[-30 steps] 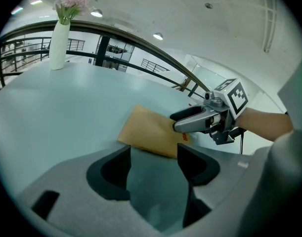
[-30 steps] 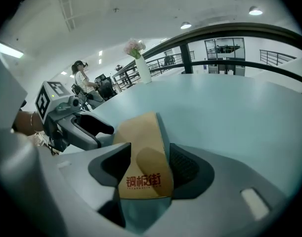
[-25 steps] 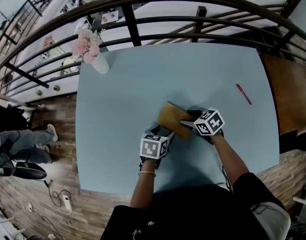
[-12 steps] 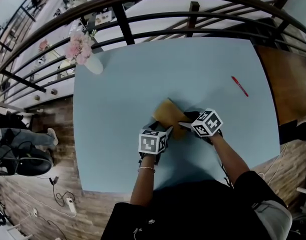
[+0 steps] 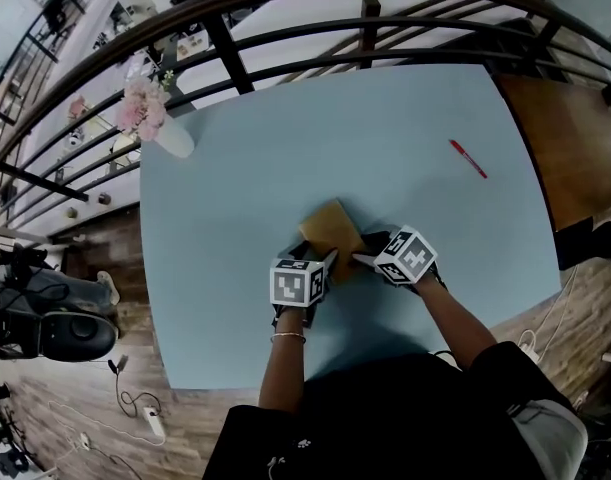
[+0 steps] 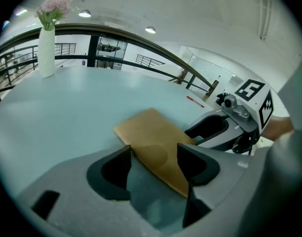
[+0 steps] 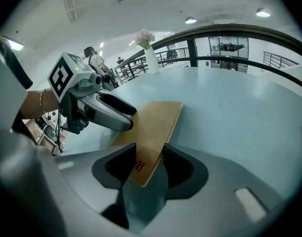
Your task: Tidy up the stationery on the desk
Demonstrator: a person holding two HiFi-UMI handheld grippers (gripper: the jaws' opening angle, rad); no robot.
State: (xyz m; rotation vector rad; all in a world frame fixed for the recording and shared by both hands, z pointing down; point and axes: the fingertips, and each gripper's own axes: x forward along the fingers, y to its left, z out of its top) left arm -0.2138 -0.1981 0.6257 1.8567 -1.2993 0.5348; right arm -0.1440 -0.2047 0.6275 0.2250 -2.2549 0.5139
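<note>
1. The brown notebook (image 5: 330, 228) lies flat on the light blue table (image 5: 235, 198), in its near half and close to the person.
2. The left gripper (image 6: 153, 152) has its jaws wide apart. One near corner of the notebook lies between them. The left jaw tip is just at the notebook's edge, and the right jaw stands at the notebook's other side without a clear press.
3. The right gripper (image 7: 150, 149) comes at the notebook from the other side. Its jaws have just been closing and now stand partly apart. The corner that carries small red print is between them, very close to both pads, but no firm clamp shows.
4. In the head view the two grippers point toward each other, with the notebook's near end between them.
5. A red pen (image 5: 468, 158) lies alone toward the far right of the table, well apart from the notebook.
6. A white vase (image 5: 170, 138) with pink flowers stands at the far left corner, beside the dark railing (image 5: 285, 43).
</note>
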